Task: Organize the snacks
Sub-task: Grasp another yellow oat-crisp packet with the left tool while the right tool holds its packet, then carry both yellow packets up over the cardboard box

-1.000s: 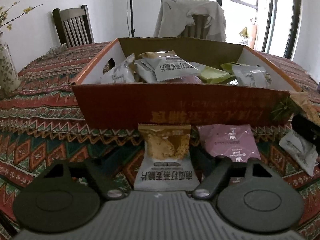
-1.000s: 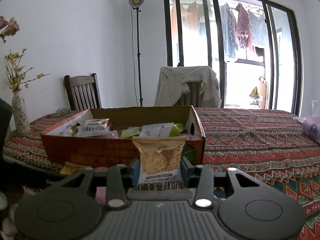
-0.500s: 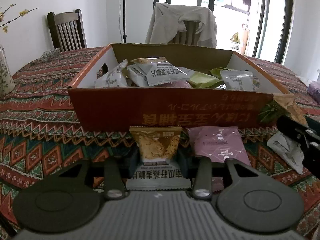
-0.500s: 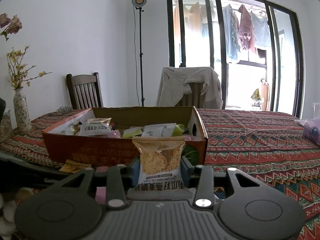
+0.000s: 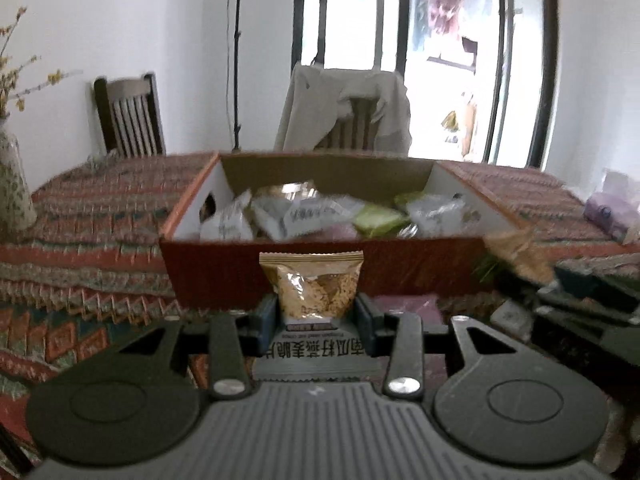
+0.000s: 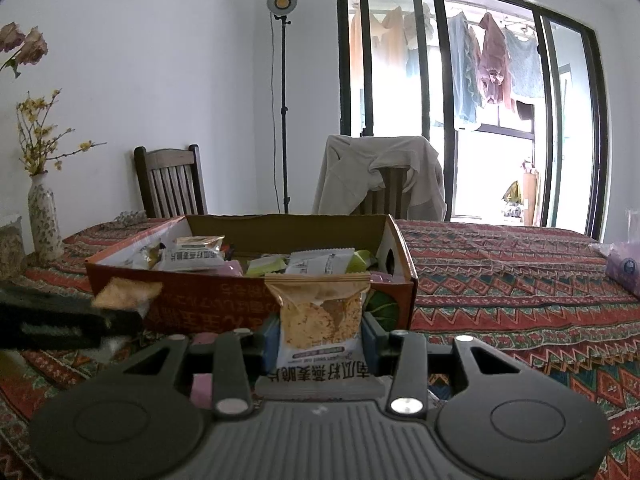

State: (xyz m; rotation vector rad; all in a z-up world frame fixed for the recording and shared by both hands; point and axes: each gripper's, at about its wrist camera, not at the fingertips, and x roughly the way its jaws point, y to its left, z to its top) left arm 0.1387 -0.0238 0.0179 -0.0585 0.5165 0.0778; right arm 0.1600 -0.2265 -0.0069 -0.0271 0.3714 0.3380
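My left gripper (image 5: 316, 320) is shut on a gold-and-white snack packet (image 5: 314, 288), held up just in front of the orange cardboard box (image 5: 224, 276). Several packets (image 5: 304, 216) lie inside that box. My right gripper (image 6: 320, 334) is shut on a like gold-and-white snack packet (image 6: 320, 308), also raised before the box (image 6: 208, 300). The left gripper with its packet (image 6: 126, 294) shows blurred at the left edge of the right wrist view. The right gripper's packet (image 5: 520, 256) and dark body appear at the right of the left wrist view.
A patterned cloth (image 6: 500, 280) covers the table. A pink packet (image 5: 408, 306) lies on it below the box. A flower vase (image 6: 44, 220) stands far left, a purple tissue pack (image 6: 624, 268) far right. Two chairs (image 6: 172, 184) stand behind the table.
The left gripper closed on the gold-and-white packet that lay on the cloth and lifted it up toward the box front. The right gripper kept still with its packet.
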